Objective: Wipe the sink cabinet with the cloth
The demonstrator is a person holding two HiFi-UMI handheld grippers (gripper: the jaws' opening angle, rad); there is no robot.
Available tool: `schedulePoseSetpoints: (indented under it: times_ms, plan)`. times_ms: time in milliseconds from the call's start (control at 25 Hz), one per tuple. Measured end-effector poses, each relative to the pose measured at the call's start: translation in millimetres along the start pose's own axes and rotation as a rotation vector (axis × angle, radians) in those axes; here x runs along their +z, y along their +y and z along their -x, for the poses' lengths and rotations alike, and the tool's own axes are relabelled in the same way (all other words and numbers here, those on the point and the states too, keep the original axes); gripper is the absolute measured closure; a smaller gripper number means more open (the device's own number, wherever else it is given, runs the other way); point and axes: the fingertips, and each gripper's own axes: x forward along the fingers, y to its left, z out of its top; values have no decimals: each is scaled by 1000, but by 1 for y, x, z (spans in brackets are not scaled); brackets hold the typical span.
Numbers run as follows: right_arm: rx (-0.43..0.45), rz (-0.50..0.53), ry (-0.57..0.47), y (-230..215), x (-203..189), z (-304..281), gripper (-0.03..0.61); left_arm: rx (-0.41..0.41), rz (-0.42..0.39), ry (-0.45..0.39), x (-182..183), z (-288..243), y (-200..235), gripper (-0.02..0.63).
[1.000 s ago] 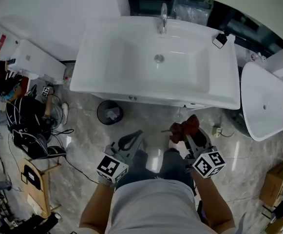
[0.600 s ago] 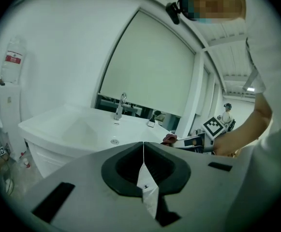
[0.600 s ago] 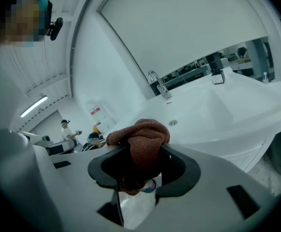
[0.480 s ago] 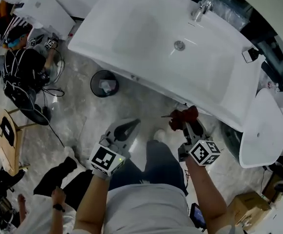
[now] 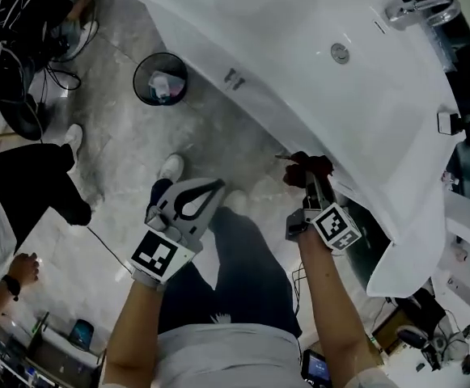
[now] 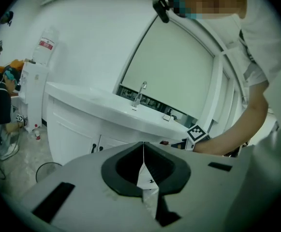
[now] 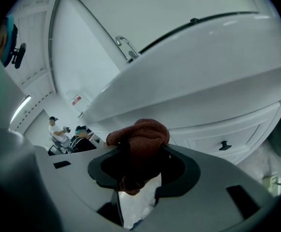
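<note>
The white sink cabinet [image 5: 243, 95] runs slantwise across the upper right of the head view, with its basin [image 5: 299, 23], faucet [image 5: 417, 10] and small dark door handles [image 5: 233, 78]. My right gripper [image 5: 310, 183] is shut on a dark red cloth [image 5: 306, 166], held close under the basin's front rim. In the right gripper view the bunched cloth [image 7: 142, 134] fills the jaws, a short way from the cabinet front [image 7: 213, 124] and a handle [image 7: 223, 145]. My left gripper [image 5: 216, 186] is shut and empty, off the cabinet [image 6: 77, 134], above the floor.
A round black bin [image 5: 160, 78] with litter stands on the marble floor left of the cabinet. A person in black trousers [image 5: 24, 176] stands at the left edge, hand [image 5: 20, 269] low. More people [image 7: 58, 132] and cables lie farther left. Another white fixture [image 5: 417, 249] hangs at the right.
The head view has swung, so the sink now slants across the upper right. Both grippers keep their stance; the right still holds the cloth. A standing person has come in at the left.
</note>
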Motion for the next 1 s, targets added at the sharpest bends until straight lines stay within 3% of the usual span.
schedulePoseSetpoints:
  times_ms: [440,720,1000]
  plan:
    - [-69,-66,-70,-53,-8,-45,417,22,73,12,-79,0,12,601]
    - [-53,-32,-92,-69,-12,-69,417,34,106,0,-96,-3,12,601]
    - [-77,-82,-14,-109,-46,-98,417,63,127,17,-111,-6,17,601]
